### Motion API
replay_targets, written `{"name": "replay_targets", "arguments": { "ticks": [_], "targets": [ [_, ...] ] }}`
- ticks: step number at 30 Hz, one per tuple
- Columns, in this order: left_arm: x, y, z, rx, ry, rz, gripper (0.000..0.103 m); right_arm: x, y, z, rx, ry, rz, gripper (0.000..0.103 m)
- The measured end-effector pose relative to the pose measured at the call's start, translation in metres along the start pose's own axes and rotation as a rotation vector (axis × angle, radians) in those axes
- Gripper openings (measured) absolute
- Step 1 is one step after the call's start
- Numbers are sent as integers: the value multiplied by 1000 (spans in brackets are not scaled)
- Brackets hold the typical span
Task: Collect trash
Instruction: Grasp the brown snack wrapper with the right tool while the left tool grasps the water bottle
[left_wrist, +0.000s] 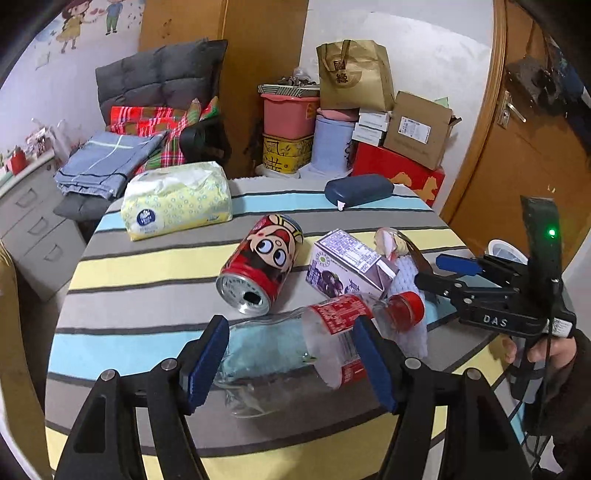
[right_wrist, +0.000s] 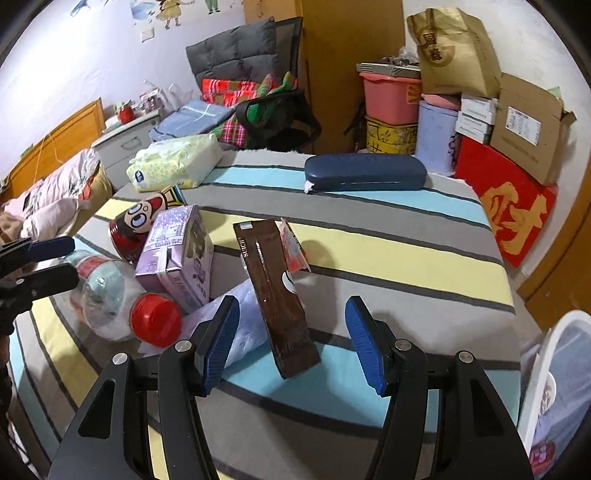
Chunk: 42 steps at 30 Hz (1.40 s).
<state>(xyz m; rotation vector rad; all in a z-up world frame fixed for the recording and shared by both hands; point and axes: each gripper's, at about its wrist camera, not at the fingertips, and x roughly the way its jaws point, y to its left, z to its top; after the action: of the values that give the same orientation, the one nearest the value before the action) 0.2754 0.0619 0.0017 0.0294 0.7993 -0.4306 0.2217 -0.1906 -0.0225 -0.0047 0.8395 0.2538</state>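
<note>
Left gripper (left_wrist: 290, 363), jaws wide and empty, straddles the plastic bottle (left_wrist: 325, 341) lying crosswise between them on the desk (left_wrist: 147, 266), while the right gripper (right_wrist: 291, 343), equally wide, frames the brown wrapper (right_wrist: 279, 295) lying lengthwise.

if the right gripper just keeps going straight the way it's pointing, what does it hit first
Most likely the brown packet, which lies straight ahead between the open right gripper's jaws and leans on the bubble wrap. Depth is hard to judge, so the striped tablecloth beneath could come first.
</note>
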Motion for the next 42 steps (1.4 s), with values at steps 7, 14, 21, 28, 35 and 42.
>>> {"name": "replay_targets", "arguments": {
  "ticks": [7,14,21,28,35,42],
  "targets": [
    [-13,-22,-16,48,27,-49,69,-2,-9,-1,54,15,43,54],
    [-22,-47,-30,74,55,-98,69,-6,-8,-6,39,30,60,25],
    [-32,-77,-29,177,56,-105,69,-13,-17,-11,31,54,39,9],
    [-15,-101,-6,309,54,-73,70,-21,-33,-13,63,47,45,9],
    [22,-110,-12,386,168,-27,70,-20,-38,-6,74,-6,76,49],
    [25,-92,-16,294,177,-42,70,2,-36,1,88,31,121,56]
  ]
}}
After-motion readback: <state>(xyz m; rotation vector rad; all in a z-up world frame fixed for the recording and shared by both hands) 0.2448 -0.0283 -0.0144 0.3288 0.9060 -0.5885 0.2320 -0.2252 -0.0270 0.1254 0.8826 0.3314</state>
